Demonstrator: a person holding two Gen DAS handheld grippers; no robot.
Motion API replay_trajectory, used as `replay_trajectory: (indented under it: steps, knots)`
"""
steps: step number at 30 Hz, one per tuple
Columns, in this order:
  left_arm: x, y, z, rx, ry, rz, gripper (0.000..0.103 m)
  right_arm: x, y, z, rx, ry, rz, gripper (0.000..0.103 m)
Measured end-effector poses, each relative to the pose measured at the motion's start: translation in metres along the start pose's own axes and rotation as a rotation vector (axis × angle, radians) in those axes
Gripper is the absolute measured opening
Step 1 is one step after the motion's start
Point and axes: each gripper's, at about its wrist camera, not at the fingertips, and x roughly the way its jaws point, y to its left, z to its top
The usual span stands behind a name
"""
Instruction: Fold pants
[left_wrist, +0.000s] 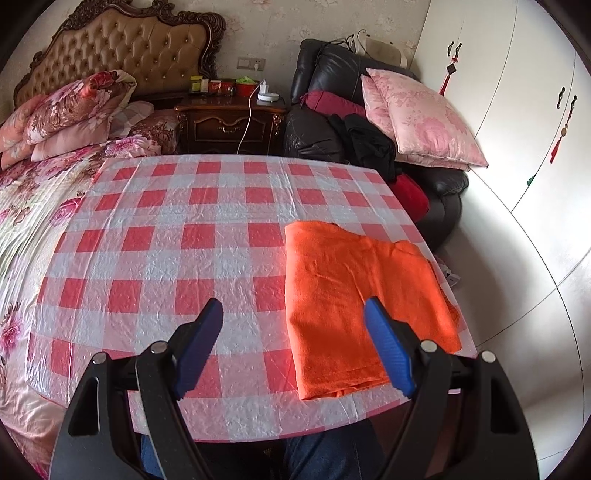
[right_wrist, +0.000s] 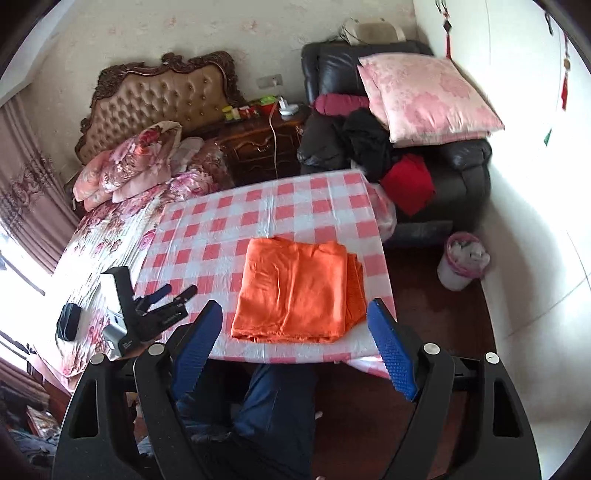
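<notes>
Your left gripper (left_wrist: 293, 314) and right gripper (right_wrist: 295, 314) both gape empty near the folded orange cloth pants (right_wrist: 291, 290), so a careless nudge could undo its layers.

The left gripper (left_wrist: 295, 317) hangs tilted downward with its blue fingers (left_wrist: 201, 347) spread wide and empty. The right gripper (right_wrist: 295, 317) tilts downward too, jaws wide, nothing between them.

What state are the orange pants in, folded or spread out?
Folded. The orange pants lie as a compact rectangle with stacked layers at the right edge, on the checked tablecloth.
</notes>
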Motion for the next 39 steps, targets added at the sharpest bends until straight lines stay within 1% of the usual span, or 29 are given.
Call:
replay_trajectory:
  steps: [2, 5, 7, 9, 10, 11, 12, 13, 14, 15, 16, 17, 18, 19, 20, 21, 22, 24, 25, 26, 28, 30, 32, 33, 35, 36, 37, 38, 39]
  knots:
    - [0.004, -0.001, -0.001, 0.001, 0.007, 0.001, 0.079, 0.001, -0.008, -0.001, 0.021, 0.017, -0.002, 0.077]
    - [0.015, -0.002, -0.001, -0.001, 0.024, -0.004, 0.079, -0.005, -0.003, 0.000, -0.012, -0.010, 0.000, 0.077]
    - [0.023, -0.004, -0.001, 0.002, 0.036, -0.013, 0.079, 0.006, -0.011, 0.010, 0.037, -0.002, -0.007, 0.077]
    - [0.029, -0.006, 0.001, 0.009, 0.038, -0.023, 0.079, 0.016, -0.013, 0.020, 0.054, 0.002, -0.015, 0.077]
    - [0.031, -0.007, 0.002, 0.015, 0.033, -0.021, 0.079, 0.020, -0.011, 0.024, 0.043, -0.015, -0.017, 0.078]
    - [0.036, -0.009, 0.003, 0.029, 0.027, -0.021, 0.079, 0.027, -0.008, 0.027, 0.020, -0.053, -0.011, 0.078]
    - [0.043, -0.011, 0.005, 0.048, 0.023, -0.028, 0.078, 0.039, -0.009, 0.026, -0.004, -0.096, 0.001, 0.082]
    - [0.052, -0.014, 0.006, 0.065, 0.023, -0.033, 0.071, 0.051, -0.010, 0.023, -0.026, -0.112, -0.006, 0.085]
    - [0.061, -0.018, 0.007, 0.088, 0.021, -0.045, 0.064, 0.079, -0.015, 0.013, -0.057, -0.122, -0.041, 0.085]
    - [0.073, -0.026, 0.008, 0.133, 0.017, -0.074, 0.051, 0.104, -0.022, 0.002, -0.061, -0.125, -0.071, 0.085]
    - [0.084, -0.033, 0.008, 0.175, 0.018, -0.087, 0.047, 0.142, -0.036, -0.015, -0.043, -0.116, -0.118, 0.085]
    - [0.096, -0.042, 0.007, 0.221, 0.019, -0.090, 0.047, 0.169, -0.046, -0.026, -0.021, -0.089, -0.147, 0.084]
    - [0.107, -0.051, 0.007, 0.261, 0.019, -0.107, 0.046, 0.199, -0.059, -0.039, 0.011, -0.035, -0.151, 0.073]
    - [0.120, -0.064, 0.009, 0.307, 0.032, -0.177, 0.047, 0.234, -0.080, -0.057, 0.089, 0.031, -0.120, 0.065]
    - [0.132, -0.073, 0.013, 0.330, 0.055, -0.247, 0.049, 0.250, -0.092, -0.068, 0.149, 0.054, -0.093, 0.065]
    - [0.148, -0.085, 0.020, 0.344, 0.086, -0.293, 0.049, 0.263, -0.105, -0.082, 0.212, 0.063, -0.054, 0.065]
    - [0.159, -0.095, 0.025, 0.358, 0.108, -0.306, 0.049, 0.274, -0.111, -0.095, 0.237, 0.060, -0.021, 0.065]
    - [0.178, -0.121, 0.036, 0.406, 0.154, -0.354, 0.049, 0.286, -0.113, -0.109, 0.263, 0.061, 0.009, 0.065]
    - [0.188, -0.135, 0.043, 0.413, 0.161, -0.328, 0.049, 0.290, -0.113, -0.114, 0.285, 0.062, 0.032, 0.065]
    - [0.196, -0.148, 0.049, 0.402, 0.184, -0.318, 0.049, 0.293, -0.113, -0.118, 0.301, 0.056, 0.059, 0.065]
    - [0.209, -0.171, 0.056, 0.383, 0.251, -0.360, 0.057, 0.295, -0.112, -0.122, 0.321, 0.041, 0.074, 0.065]
    - [0.219, -0.193, 0.060, 0.391, 0.274, -0.316, 0.057, 0.293, -0.113, -0.127, 0.348, 0.031, 0.084, 0.065]
    - [0.234, -0.215, 0.060, 0.396, 0.321, -0.271, 0.057, 0.290, -0.115, -0.131, 0.367, 0.024, 0.093, 0.065]
    - [0.241, -0.223, 0.059, 0.405, 0.332, -0.235, 0.057, 0.289, -0.114, -0.132, 0.373, 0.022, 0.098, 0.065]
    - [0.255, -0.238, 0.054, 0.450, 0.352, -0.158, 0.057, 0.294, -0.113, -0.134, 0.384, 0.043, 0.117, 0.065]
    - [0.265, -0.243, 0.050, 0.484, 0.362, -0.102, 0.049, 0.297, -0.112, -0.135, 0.395, 0.047, 0.134, 0.065]
    - [0.271, -0.244, 0.047, 0.496, 0.373, -0.080, 0.034, 0.299, -0.112, -0.135, 0.401, 0.047, 0.141, 0.064]
    - [0.273, -0.243, 0.045, 0.492, 0.382, -0.084, 0.029, 0.300, -0.111, -0.136, 0.405, 0.046, 0.148, 0.058]
    - [0.272, -0.241, 0.045, 0.486, 0.381, -0.091, 0.022, 0.301, -0.111, -0.137, 0.411, 0.040, 0.164, 0.040]
